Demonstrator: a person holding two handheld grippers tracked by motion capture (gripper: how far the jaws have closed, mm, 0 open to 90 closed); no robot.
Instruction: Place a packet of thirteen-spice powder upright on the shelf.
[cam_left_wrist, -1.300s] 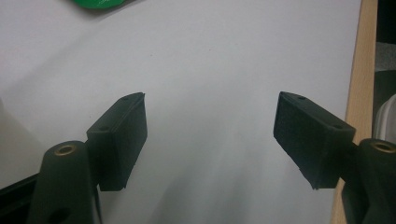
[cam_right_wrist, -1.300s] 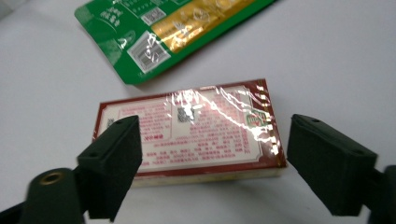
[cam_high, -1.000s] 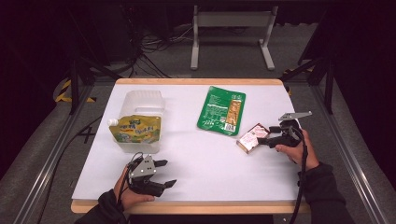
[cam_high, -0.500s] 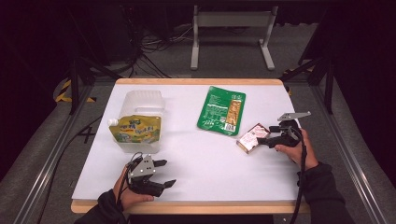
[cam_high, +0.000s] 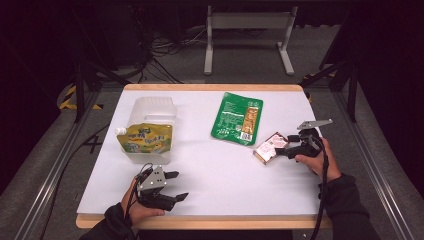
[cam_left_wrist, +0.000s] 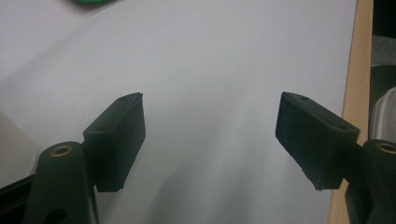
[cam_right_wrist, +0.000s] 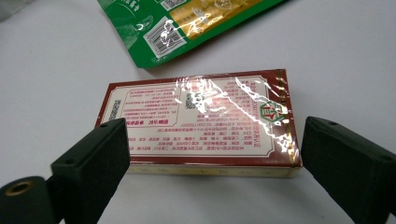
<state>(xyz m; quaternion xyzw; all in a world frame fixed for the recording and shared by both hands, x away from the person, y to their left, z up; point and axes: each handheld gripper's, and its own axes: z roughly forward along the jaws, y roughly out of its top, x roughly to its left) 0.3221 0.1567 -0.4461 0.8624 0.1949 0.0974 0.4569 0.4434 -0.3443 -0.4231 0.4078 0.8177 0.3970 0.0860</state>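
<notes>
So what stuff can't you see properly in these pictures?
- Red box: its near side sits behind the right gripper jaws in the right gripper view, and glare hides some print.
- Green packet: cut off by that view's top edge; in the high view its writing is too small.
- Yellow pouch: label too small to read in the high view.
</notes>
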